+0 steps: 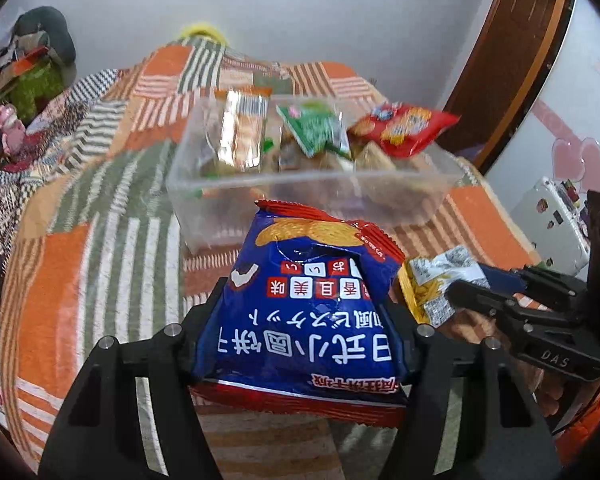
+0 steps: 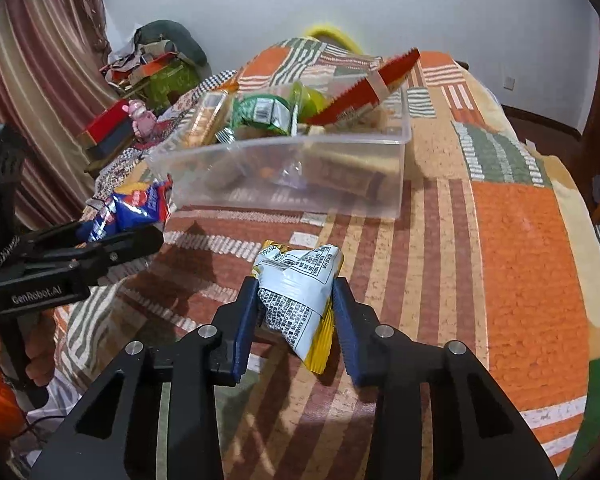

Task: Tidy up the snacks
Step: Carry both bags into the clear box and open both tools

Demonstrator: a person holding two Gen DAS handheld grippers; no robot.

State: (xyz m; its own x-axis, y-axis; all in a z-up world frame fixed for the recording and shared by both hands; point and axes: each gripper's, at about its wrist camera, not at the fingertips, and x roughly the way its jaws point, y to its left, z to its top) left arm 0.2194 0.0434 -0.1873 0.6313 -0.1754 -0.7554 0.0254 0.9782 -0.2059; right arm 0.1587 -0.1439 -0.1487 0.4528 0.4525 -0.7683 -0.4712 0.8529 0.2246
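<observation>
My left gripper (image 1: 306, 312) is shut on a blue and red snack bag (image 1: 308, 312) and holds it just in front of the clear plastic bin (image 1: 236, 200). The bin holds several snack packs, among them a red one (image 1: 404, 128) and a green one (image 1: 316, 128). My right gripper (image 2: 296, 300) is shut on a small yellow and white snack packet (image 2: 296, 300), held above the bedspread before the bin (image 2: 340, 168). The right gripper (image 1: 452, 292) with its packet (image 1: 436, 280) shows at the right of the left wrist view. The left gripper (image 2: 156, 236) with the blue bag (image 2: 132, 212) shows at the left of the right wrist view.
The bin stands on a bed with an orange, green and striped patchwork cover (image 2: 520, 240). A cluttered side area with boxes and a pink toy (image 2: 140, 116) lies to the left. A wooden door (image 1: 512, 60) and a white case (image 1: 552, 220) are on the right.
</observation>
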